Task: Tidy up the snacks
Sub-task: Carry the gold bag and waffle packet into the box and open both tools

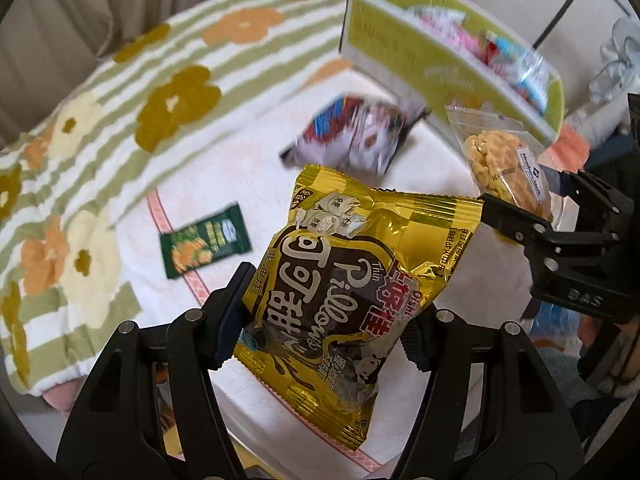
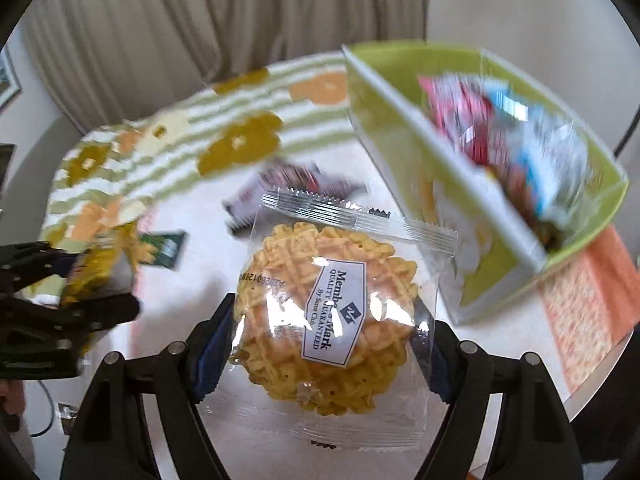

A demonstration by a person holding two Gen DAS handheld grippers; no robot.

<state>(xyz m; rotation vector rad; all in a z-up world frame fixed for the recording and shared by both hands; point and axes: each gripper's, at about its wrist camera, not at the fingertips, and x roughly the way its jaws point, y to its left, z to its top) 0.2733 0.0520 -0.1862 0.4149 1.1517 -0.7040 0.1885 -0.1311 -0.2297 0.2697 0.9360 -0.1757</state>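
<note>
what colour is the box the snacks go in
Lime green with a white divider; the box shows best in the right wrist view.

Gold-brown snack bag (image 1: 340, 280); lime-green box (image 2: 500, 216); green-striped floral cloth (image 1: 120, 128).

A home room: beige curtains (image 2: 224, 20) hang behind a round tabletop (image 1: 256, 184) spread with a flower-patterned towel (image 1: 132, 92) (green stripes, orange blooms), and a small framed picture (image 2: 6, 80) hangs on the wall.
</note>
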